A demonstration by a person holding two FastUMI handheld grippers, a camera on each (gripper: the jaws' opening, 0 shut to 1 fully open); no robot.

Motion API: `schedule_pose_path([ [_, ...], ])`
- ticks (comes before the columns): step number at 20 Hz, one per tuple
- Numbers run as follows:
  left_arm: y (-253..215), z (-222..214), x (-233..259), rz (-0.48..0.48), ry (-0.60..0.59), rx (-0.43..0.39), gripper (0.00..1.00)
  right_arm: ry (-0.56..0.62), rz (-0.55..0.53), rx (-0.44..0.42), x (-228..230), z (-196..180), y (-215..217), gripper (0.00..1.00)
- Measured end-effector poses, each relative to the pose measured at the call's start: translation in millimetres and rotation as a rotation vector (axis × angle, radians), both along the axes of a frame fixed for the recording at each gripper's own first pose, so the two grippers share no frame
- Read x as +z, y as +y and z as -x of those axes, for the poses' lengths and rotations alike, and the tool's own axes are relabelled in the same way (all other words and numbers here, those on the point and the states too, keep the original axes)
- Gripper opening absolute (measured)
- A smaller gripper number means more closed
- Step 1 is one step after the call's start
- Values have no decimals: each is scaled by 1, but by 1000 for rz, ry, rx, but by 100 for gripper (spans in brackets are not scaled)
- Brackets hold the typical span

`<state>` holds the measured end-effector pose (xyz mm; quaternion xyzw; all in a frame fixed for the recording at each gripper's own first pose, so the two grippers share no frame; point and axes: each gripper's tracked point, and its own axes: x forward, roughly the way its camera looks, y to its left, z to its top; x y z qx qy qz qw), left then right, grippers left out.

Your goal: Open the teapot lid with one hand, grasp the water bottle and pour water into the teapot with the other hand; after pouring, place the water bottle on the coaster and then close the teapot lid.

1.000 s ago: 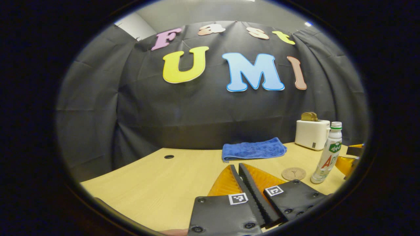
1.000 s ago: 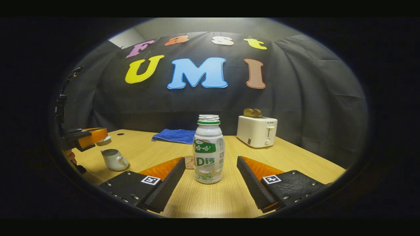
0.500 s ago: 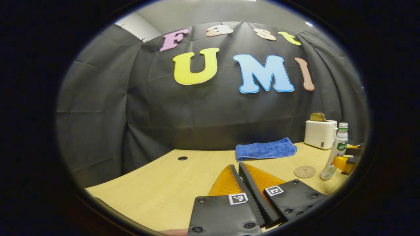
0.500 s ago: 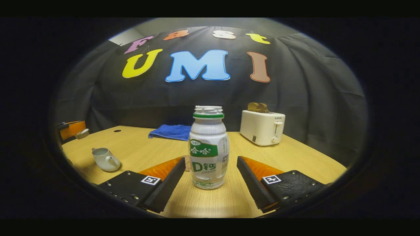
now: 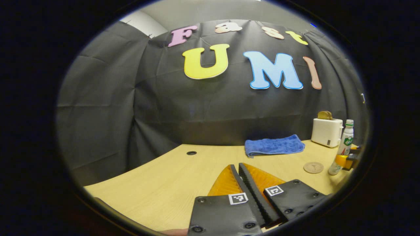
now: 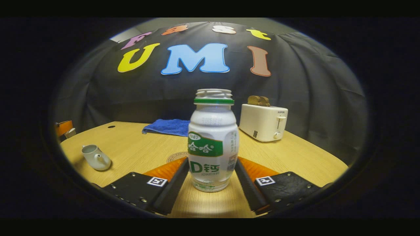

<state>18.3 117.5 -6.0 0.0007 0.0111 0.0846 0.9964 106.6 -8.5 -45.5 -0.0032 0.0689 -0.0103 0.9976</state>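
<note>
The bottle (image 6: pixel 212 141) stands upright on the table (image 6: pixel 295 157), its long axis vertical, dead ahead of the right gripper (image 6: pixel 211 177) and set between its two fingers. The jaws stand closed in on the bottle's lower body, one finger at each side, and both appear to touch the wall of the bottle; whether they press hard enough to lift cannot be read from the right gripper view. The bottle's base rests on the wood. Its mouth looks uncapped, though the rim is hard to read.

Just behind the bottle, partly hidden by it, lies the round coaster (image 6: pixel 175 157). Farther off to the gripper's left sits the teapot (image 6: pixel 95 157), lid off, mouth open and spout pointing toward the gripper's side. So the coming carry runs leftward and slightly forward from the right gripper, and the bottle's axis must tip from vertical toward the pot's mouth.

The left gripper (image 5: pixel 241 177) is the nearer one to the pot. Its jaws stand nearly together; in the right gripper view a pale piece that I take for the lid (image 6: pixel 70 132) shows at its tip, though its own view does not reveal anything between the fingers. Beyond lie a towel (image 6: pixel 165 127) and a toaster (image 6: pixel 262 122), well clear of the path.
</note>
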Motion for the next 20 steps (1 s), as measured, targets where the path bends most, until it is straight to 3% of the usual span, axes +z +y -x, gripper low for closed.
schedule_pose_path([
  [6,1,3,-2,-1,2,-2,7,-16,61,-9,8,4,-2,78],
  [20,14,7,-7,14,3,6,7,-118,546,37,57,5,45,76],
])
